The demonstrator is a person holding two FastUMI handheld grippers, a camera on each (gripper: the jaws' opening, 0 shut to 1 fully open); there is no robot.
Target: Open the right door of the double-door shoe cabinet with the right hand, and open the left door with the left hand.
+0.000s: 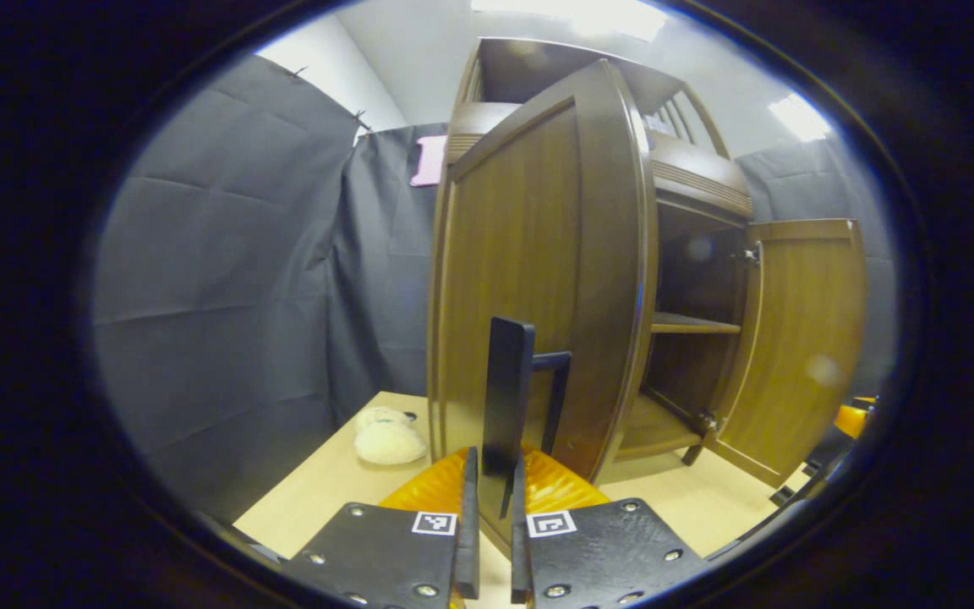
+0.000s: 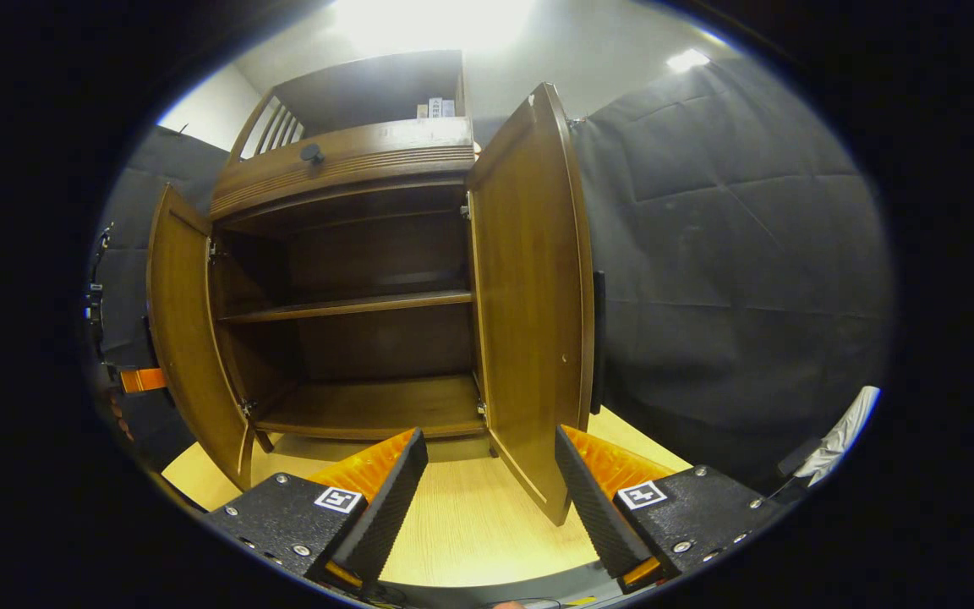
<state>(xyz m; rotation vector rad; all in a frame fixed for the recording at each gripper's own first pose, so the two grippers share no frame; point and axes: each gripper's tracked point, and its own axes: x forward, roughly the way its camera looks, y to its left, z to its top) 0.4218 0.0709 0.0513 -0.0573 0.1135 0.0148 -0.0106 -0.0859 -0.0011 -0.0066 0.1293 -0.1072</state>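
we are looking at the cabinet [image 2: 352, 254] standing on the table [image 2: 453, 524] with both doors swung out. our left gripper [image 1: 492, 499] is clenching its 2 fingers on the dark handle [image 1: 508, 397] of the left door [image 1: 529, 279], which is standing open in front of the cabinet. our right gripper [image 2: 487, 482] is sitting just below the cabinet with its fingers spread wide and released, the edge of the right door [image 2: 529, 296] lying between them, untouched. a pale soft thing [image 1: 387, 438] is lying on the table just left of the cabinet.
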